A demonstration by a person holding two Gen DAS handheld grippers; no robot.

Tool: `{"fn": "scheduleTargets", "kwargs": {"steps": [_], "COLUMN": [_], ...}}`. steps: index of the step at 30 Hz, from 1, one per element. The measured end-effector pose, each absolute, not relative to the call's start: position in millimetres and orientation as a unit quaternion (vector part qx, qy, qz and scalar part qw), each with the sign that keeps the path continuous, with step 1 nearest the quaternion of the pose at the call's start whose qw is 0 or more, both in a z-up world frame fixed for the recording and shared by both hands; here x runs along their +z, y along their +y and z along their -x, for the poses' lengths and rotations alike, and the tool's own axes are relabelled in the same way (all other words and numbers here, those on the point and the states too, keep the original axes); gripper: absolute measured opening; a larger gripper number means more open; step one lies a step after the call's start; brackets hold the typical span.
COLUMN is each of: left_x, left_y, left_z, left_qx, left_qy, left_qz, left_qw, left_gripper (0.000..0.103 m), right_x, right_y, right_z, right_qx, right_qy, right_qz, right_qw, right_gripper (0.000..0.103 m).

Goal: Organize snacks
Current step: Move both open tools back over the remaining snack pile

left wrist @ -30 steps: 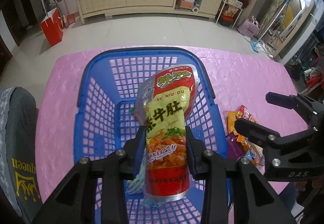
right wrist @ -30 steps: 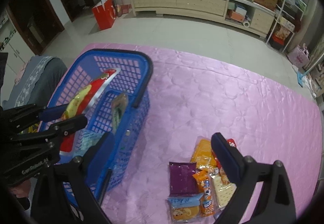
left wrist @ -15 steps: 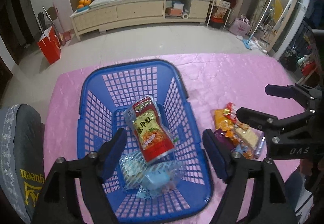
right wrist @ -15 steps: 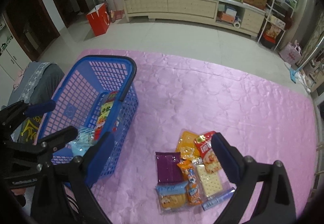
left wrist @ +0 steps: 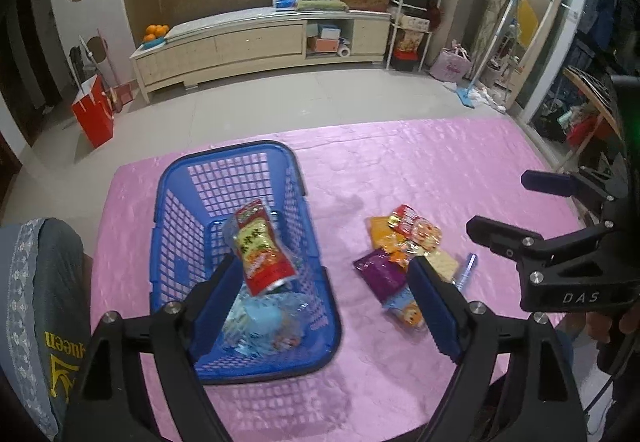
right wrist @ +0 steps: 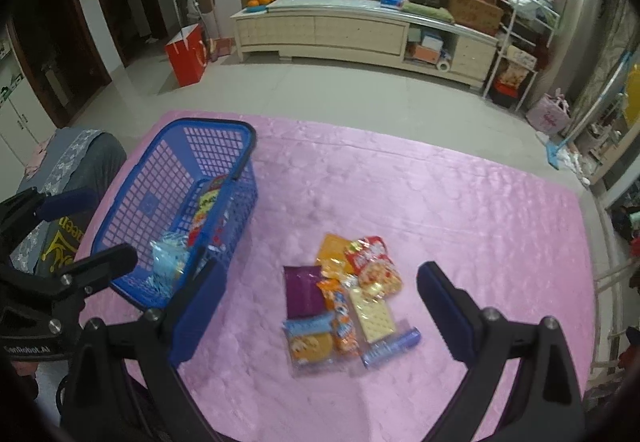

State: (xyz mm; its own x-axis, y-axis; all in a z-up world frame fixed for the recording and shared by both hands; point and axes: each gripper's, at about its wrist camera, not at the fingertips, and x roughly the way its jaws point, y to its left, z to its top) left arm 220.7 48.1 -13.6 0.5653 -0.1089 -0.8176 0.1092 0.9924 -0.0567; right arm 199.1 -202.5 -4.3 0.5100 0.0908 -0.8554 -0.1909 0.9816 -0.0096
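Left tongs (left wrist: 320,294): jaws opening, wide, nothing between pads; angled down above blue basket (left wrist: 324,306). Right tongs (right wrist: 320,302): spread wide, empty, angled down over snack pile (right wrist: 344,298).

Progress: red-yellow pouch (left wrist: 262,248) and clear blue-white packet (left wrist: 264,326) lie in basket. Remaining packets lie loose on pink table (right wrist: 440,210), just beside basket. Judged under half done.

Bare pink tablecloth (right wrist: 400,186) lies between blue basket (right wrist: 132,210) and snack pile (right wrist: 348,298).
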Motion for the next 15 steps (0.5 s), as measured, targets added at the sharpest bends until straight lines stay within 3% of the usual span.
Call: {"fn": "scheduleTargets", "kwargs": {"steps": [15], "left_x": [-43.5], "left_y": [-41.8], "left_z": [-216.5], "left_qx": [-0.1], "left_qy": [0.486], "left_qz": [-0.021], "left_qw": [0.868], "left_gripper": [0.083], "right_x": [-43.4], "right_y": [-277.3], "right_z": [-172.8], "right_qx": [0.049], "right_qy": [0.531], "right_qz": [0.028], "right_qw": [0.846], "right_gripper": [0.098]}}
